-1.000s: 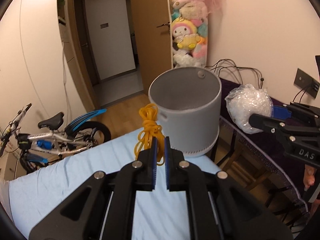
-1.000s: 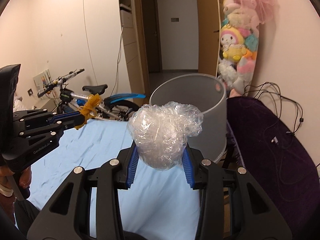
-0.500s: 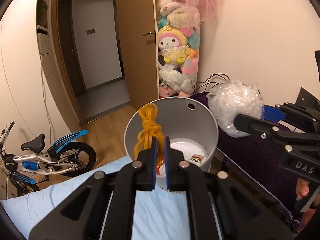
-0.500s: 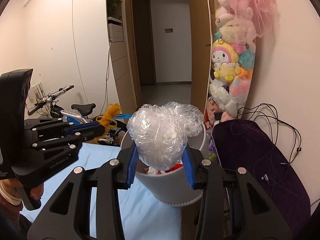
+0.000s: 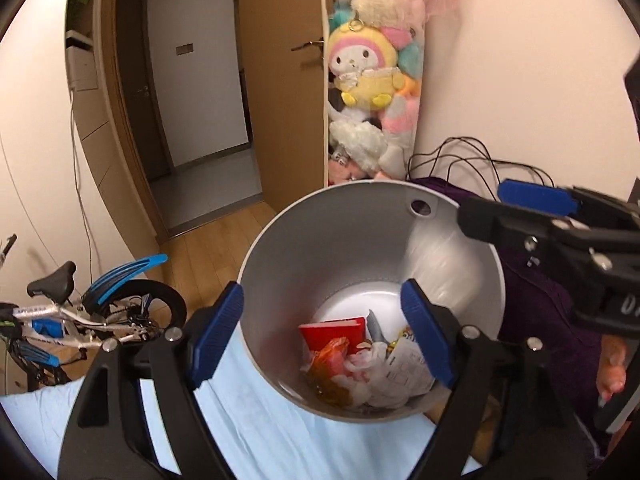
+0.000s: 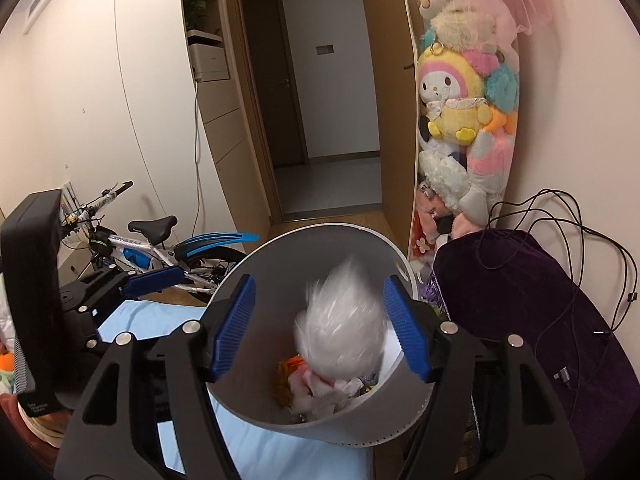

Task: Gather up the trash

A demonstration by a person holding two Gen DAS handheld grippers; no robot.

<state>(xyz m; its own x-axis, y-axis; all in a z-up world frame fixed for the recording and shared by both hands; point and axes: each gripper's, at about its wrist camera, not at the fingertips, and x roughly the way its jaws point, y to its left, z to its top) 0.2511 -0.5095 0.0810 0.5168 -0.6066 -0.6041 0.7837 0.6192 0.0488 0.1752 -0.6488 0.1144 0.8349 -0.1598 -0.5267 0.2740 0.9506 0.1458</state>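
Note:
A grey round trash bin [image 5: 280, 264] stands at the end of a light blue bed; it also shows in the right wrist view [image 6: 240, 344]. Both grippers hover over its mouth. My left gripper [image 5: 322, 334] is open and empty. My right gripper [image 6: 322, 328] is open; a blurred ball of clear plastic wrap [image 6: 340, 332] falls between its jaws into the bin. Inside lie a red packet [image 5: 332, 332], orange trash [image 5: 328, 364] and white crumpled paper [image 5: 384, 380]. The yellow rubber band bundle is not clearly visible.
A light blue bed sheet [image 5: 280, 440] lies below the grippers. A bicycle [image 5: 80, 320] stands at left on the wooden floor. A purple covered seat [image 6: 540, 300] with cables sits right of the bin. Plush toys [image 5: 372, 60] hang by an open door.
Both grippers moved forward over the bin and opened. The left dropped the yellow rubber bands and the right let go of the plastic wrap, which is falling in.

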